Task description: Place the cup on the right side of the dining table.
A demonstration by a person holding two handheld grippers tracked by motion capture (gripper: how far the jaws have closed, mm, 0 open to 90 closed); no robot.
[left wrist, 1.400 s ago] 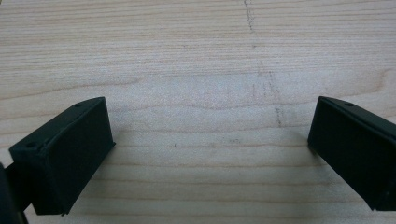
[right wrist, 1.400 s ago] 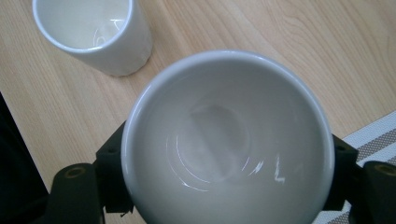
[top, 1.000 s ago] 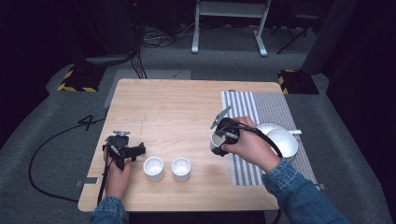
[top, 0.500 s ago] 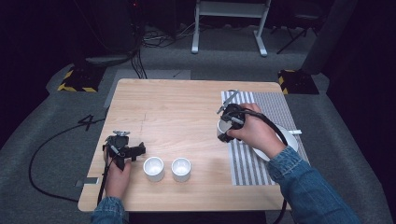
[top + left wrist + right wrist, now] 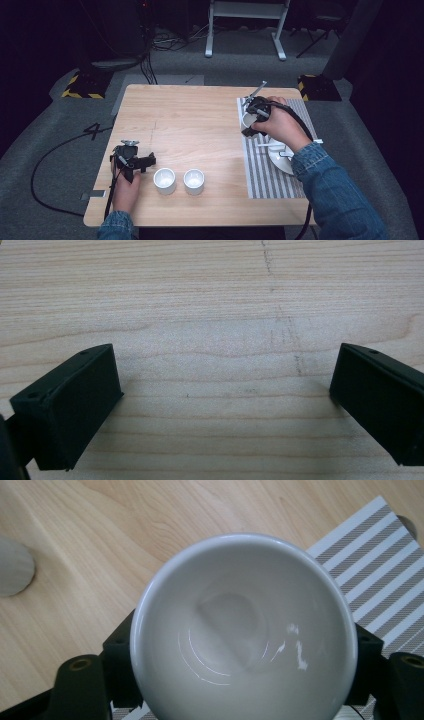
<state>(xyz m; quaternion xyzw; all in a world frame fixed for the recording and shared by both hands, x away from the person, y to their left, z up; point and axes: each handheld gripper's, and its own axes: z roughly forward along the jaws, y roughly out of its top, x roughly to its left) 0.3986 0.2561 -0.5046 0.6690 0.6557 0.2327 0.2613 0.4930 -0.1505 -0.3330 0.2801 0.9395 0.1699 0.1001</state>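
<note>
While held between the jaws of the right gripper (image 5: 251, 120), the glossy white ceramic cup (image 5: 245, 630) sits mouth toward that gripper's camera, empty, jaws pressed on opposite sides of its outer wall. From the high view it's up over the far left corner of the grey-and-white striped placemat (image 5: 260, 175), at the mat's edge where it meets the pale wooden table (image 5: 190, 115); can't tell if the base is touching down or just above. Clamped on a smooth round wall, so my guess at the main risk: cup slips or rotates in the jaws if the hand tilts more or squeezes unevenly, then drops on the mat edge and tips. Releasing half on, half off the mat could also leave it rocking. White plate (image 5: 280, 159) lies on the mat nearer the person, partly under the right forearm; a sleeve or cable drag across it could shove it. Two more small white cups (image 5: 164, 180) (image 5: 194, 180) stand side by side, close but apart, near the front table edge. Left gripper (image 5: 131, 161) rests just beside them, jaws spread wide over bare wood, holding nothing; a careless sweep there would knock the nearer cup.
</note>
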